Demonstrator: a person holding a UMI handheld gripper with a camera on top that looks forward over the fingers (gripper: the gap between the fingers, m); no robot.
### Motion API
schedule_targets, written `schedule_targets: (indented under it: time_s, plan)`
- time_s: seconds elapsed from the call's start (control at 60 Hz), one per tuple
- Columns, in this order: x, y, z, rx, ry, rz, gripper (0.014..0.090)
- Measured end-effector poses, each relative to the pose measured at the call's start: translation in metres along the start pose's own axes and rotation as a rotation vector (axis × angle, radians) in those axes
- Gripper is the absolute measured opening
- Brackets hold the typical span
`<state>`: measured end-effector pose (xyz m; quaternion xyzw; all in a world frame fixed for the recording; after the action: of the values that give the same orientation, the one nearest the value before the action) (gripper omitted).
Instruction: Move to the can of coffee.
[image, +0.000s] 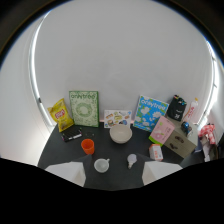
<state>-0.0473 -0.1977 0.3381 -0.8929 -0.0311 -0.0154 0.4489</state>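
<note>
I cannot pick out a coffee can with certainty. A small dark rounded object (186, 126) on top of a cardboard box (181, 142), far to the right, may be it. My gripper (114, 175) is open, its two white fingers (67, 173) spread wide with nothing held. Just ahead, between the fingers, stand a white cup (101, 165) and a small white bulb-shaped item (131, 160). Beyond them are an orange cup (88, 146) and a beige bowl (120, 133) on the dark tabletop (60, 150).
Along the white back wall stand a yellow snack bag (60, 115), a green box (84, 108), a printed card (117, 118), a blue box (149, 113), a pink box (161, 131), a black pouch (176, 107) and a bottle (191, 109). A small carton (155, 151) lies at right, a black flat item (72, 134) at left.
</note>
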Motion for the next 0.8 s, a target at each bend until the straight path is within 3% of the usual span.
schedule_targets:
  time_s: [0.217,0.383,0.617,0.8]
  plan:
    - [0.012,0.016,0.003,0.007,0.006,0.018,0.0857]
    - [0.057,0.048,0.007,0.007,0.029,0.050,0.0857]
    - [0.186,0.088,0.024,-0.040,0.147,0.077,0.0859]
    - [0.299,0.071,0.053,-0.003,0.201,0.046,0.0861]
